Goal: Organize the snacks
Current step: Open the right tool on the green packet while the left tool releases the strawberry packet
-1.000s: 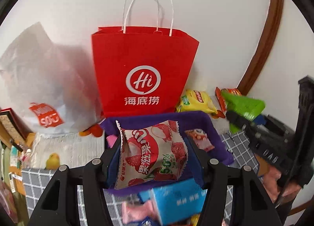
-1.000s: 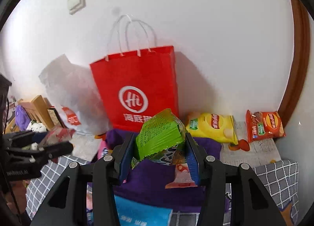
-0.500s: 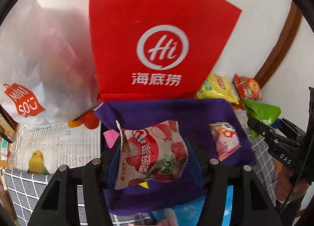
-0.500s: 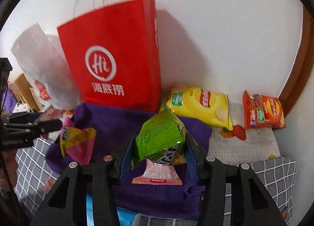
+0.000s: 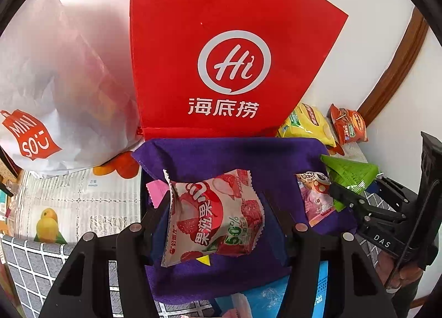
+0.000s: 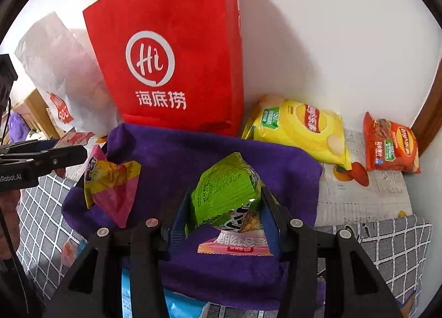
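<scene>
The left gripper (image 5: pixel 218 216) is clenched on a strawberry snack packet (image 5: pixel 212 216), held above the purple cloth (image 5: pixel 234 158). The right gripper (image 6: pixel 223 207) clamps a green snack packet (image 6: pixel 223 191) over the same cloth, right above a pink packet (image 6: pixel 234 244) lying on it. A yellow-and-pink packet (image 6: pixel 113 182) lies at the cloth's left edge. Behind the cloth stands a red paper bag (image 6: pixel 171 50); a yellow chip bag (image 6: pixel 298 127) and an orange chip bag (image 6: pixel 391 146) lie to the cloth's right.
</scene>
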